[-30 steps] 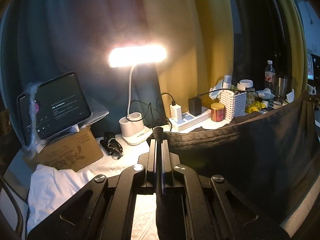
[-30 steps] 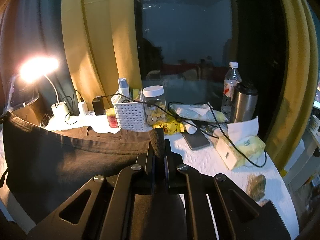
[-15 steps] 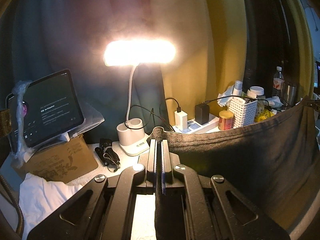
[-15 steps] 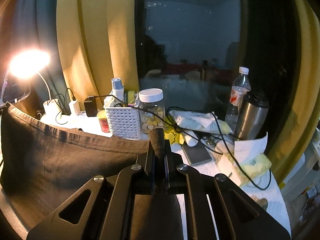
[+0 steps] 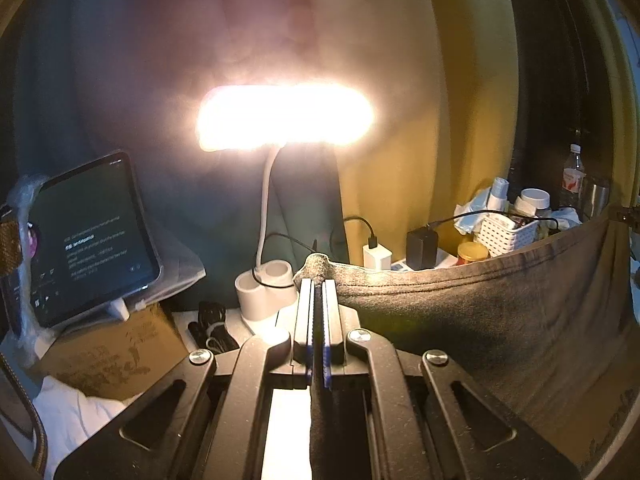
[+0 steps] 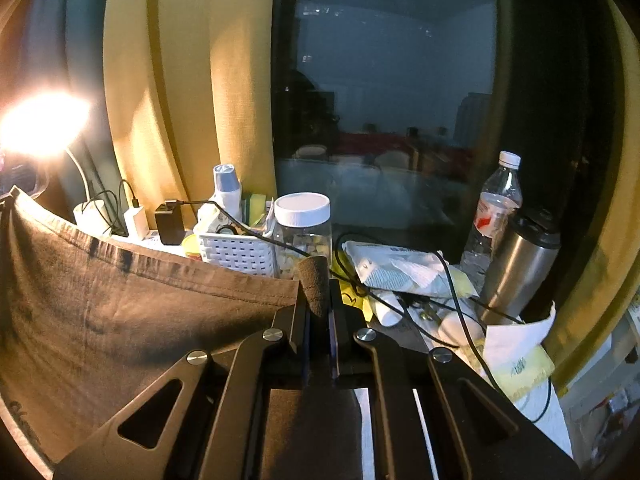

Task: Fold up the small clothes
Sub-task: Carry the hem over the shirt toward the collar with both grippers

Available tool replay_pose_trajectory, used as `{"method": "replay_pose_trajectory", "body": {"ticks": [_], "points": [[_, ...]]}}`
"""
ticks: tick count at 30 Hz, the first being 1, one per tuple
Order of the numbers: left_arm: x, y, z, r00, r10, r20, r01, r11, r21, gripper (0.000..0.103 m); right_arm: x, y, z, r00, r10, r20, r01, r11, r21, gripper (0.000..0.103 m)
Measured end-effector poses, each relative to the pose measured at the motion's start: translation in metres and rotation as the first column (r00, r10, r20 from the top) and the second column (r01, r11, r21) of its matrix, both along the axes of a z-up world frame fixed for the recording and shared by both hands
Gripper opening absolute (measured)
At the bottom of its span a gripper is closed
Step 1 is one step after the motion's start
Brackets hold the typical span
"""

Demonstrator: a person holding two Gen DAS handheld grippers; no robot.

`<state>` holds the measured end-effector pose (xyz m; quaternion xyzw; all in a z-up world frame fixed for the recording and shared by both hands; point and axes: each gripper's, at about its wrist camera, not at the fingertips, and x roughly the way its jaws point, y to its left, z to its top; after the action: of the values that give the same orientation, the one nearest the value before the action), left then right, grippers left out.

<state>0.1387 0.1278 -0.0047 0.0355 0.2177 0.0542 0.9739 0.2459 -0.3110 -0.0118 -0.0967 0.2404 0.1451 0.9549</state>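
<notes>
Yellow curtains (image 6: pixel 188 92) and a dark window stand behind the crowded worktop (image 5: pixel 192 320), whose near part is hidden by the hanging dark garment (image 5: pixel 500 320). Its lower edge is cut off. Left tongs (image 5: pixel 316 280) and right tongs (image 6: pixel 318 292) each pinch one top corner; the hem runs left to right between them, above the worktop.

The dark garment (image 5: pixel 480 320) hangs as a curtain across the middle. Behind it the desk is crowded: lamp base (image 5: pixel 264 292), chargers (image 5: pixel 420 244), white basket (image 6: pixel 240 252), jar (image 6: pixel 304 228), steel mug (image 6: pixel 520 264) (cables draped over everything). At far left, tablet (image 5: pixel 88 232) and cardboard box (image 5: pixel 116 352) block passage.
</notes>
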Motion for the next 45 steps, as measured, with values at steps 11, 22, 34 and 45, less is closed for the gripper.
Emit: {"method": "replay_pose_trajectory", "body": {"ticks": [11,22,34,45], "points": [[0.038,0.007,0.001,1.0,-0.012,-0.004,0.012,0.999,0.036,0.002,0.039,0.014,0.006,0.999,0.023,0.03,-0.022,0.999,-0.035,0.008],[0.074,0.004,-0.04,0.995,0.013,-0.103,-0.003,0.995,0.098,0.002,0.072,0.019,-0.035,1.0,-0.014,-0.024,0.012,0.998,-0.063,0.008],[0.098,0.0,-0.097,0.974,0.048,-0.223,-0.011,0.986,0.164,0.002,0.093,0.02,-0.082,0.995,-0.055,-0.087,0.045,0.993,-0.109,0.008],[0.112,0.01,-0.114,0.945,0.149,-0.292,-0.096,0.978,0.186,0.004,0.094,0.025,-0.093,0.992,-0.066,-0.112,0.05,0.989,-0.141,0.017]]}}
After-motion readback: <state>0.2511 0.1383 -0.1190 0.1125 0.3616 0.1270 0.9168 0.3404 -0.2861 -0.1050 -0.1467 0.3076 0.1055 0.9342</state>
